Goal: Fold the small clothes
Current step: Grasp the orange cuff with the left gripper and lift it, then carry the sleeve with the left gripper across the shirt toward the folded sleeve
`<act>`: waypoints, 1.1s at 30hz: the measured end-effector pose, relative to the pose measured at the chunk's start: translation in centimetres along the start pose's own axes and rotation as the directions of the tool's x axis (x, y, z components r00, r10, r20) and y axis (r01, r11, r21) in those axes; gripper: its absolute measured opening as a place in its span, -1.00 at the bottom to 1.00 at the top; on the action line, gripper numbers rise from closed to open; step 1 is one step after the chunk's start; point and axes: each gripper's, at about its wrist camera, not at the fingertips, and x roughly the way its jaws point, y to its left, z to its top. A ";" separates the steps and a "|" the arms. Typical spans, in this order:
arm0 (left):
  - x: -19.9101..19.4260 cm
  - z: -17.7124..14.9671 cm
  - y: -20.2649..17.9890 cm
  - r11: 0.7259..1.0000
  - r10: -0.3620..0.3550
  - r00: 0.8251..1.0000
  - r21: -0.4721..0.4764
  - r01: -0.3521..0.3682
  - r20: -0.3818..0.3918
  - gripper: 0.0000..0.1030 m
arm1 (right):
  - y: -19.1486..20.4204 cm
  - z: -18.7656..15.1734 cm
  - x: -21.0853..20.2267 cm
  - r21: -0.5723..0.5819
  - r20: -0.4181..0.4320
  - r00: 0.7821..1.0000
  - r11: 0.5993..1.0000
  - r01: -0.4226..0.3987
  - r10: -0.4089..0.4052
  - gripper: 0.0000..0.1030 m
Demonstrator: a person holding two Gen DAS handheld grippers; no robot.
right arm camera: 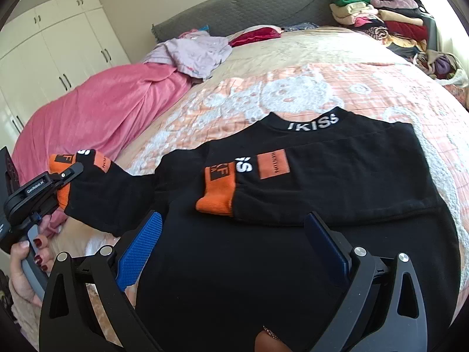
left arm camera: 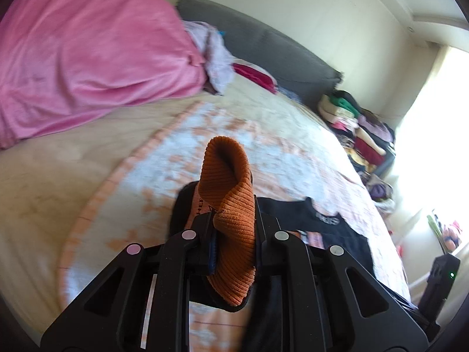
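Right wrist view: at far left your left tongs (right arm camera: pixel 63 176) pinch the orange cuff (right arm camera: pixel 60 193), sleeve lifted off the bed (right arm camera: pixel 322 50). Sweater (right arm camera: pixel 293 249) lies flat mid-bed, other sleeve folded. Right tongs (right arm camera: pixel 234 249) hover spread. Next, I'd say: lay this sleeve across the chest.

So your right tool (right arm camera: pixel 231 252) is hanging wide open over the lower part of the black sweatshirt (right arm camera: pixel 293 211), blue pads (right arm camera: pixel 140 249) well apart, nothing between them. The sweatshirt is spread on the bed (right arm camera: pixel 293 58), and its right-side sleeve is folded across the chest with the orange cuff (right arm camera: pixel 217 196) near the middle. Over on the left, your left tool (right arm camera: pixel 66 176) is clamped on the other orange cuff (right arm camera: pixel 63 196), that sleeve stretched out sideways. A pink blanket (right arm camera: pixel 102 111) is bunched up behind it.
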 end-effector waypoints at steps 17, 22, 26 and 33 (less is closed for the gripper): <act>6.1 -2.6 -11.2 0.966 -0.123 0.972 0.198 0.163 -0.199 -0.80 | -6.4 0.5 -5.4 0.129 0.104 0.983 0.982 0.135 -0.148 0.89; 7.2 -4.2 -13.3 0.953 -0.132 0.963 0.238 0.188 -0.233 -0.80 | -8.1 0.3 -6.3 0.175 0.116 0.977 0.972 0.156 -0.177 0.89; 8.1 -5.8 -14.3 0.940 -0.152 0.951 0.257 0.223 -0.270 -0.80 | -9.0 0.2 -6.5 0.196 0.118 0.974 0.966 0.167 -0.192 0.89; 9.4 -8.1 -15.5 0.925 -0.150 0.932 0.287 0.250 -0.329 -0.80 | -10.1 0.0 -6.8 0.221 0.123 0.969 0.957 0.186 -0.216 0.89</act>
